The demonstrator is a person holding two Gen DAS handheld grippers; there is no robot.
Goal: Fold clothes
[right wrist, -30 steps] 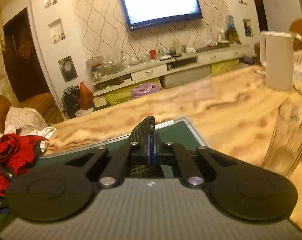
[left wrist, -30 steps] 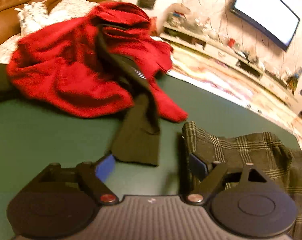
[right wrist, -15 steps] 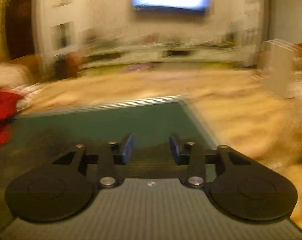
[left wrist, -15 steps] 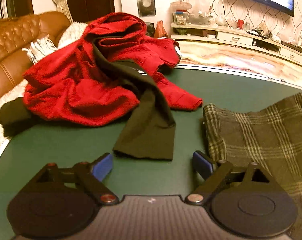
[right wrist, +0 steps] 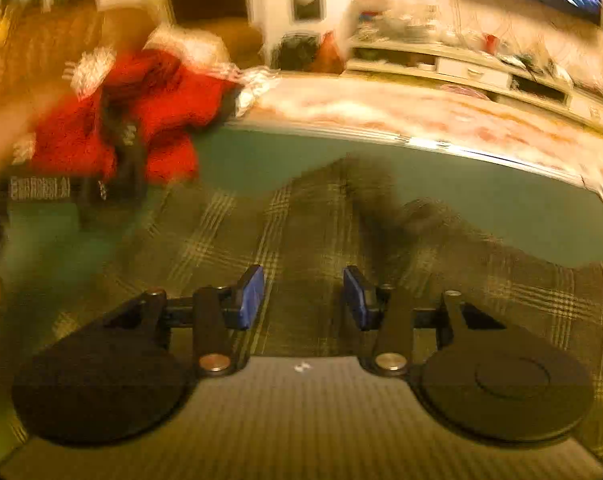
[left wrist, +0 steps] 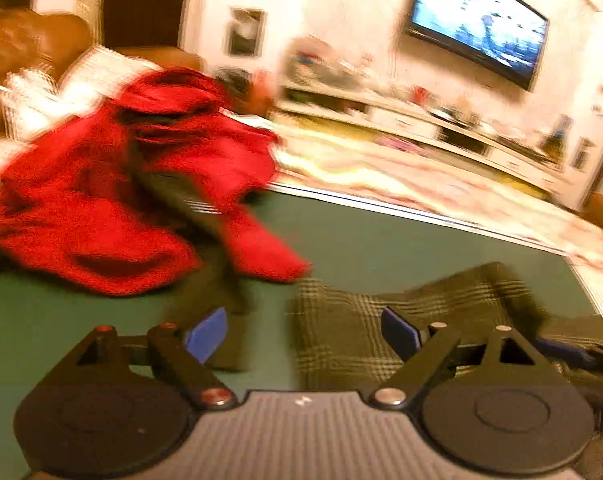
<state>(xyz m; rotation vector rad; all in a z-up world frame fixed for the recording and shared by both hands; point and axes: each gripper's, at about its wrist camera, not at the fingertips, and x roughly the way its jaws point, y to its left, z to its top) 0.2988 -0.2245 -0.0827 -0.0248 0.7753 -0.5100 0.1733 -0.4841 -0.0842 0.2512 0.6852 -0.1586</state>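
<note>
Both blurred: we see left gripper [left wrist: 301, 330] spread wide, right gripper [right wrist: 303, 294] parted, empty. Plaid garment [right wrist: 301, 232] lies beneath both; red garment [left wrist: 113, 208] heaped ahead-left on green table [left wrist: 381, 240].

The left gripper [left wrist: 303, 330] hangs with jaws spread wide over the green table [left wrist: 381, 240]; the plaid garment [left wrist: 421, 320] lies below its right finger. A red garment [left wrist: 121, 200] is heaped further back, left; the picture is blurred.

Olive plaid garment [right wrist: 309, 224] lies rumpled near heaped red garment [left wrist: 113, 196].
</note>
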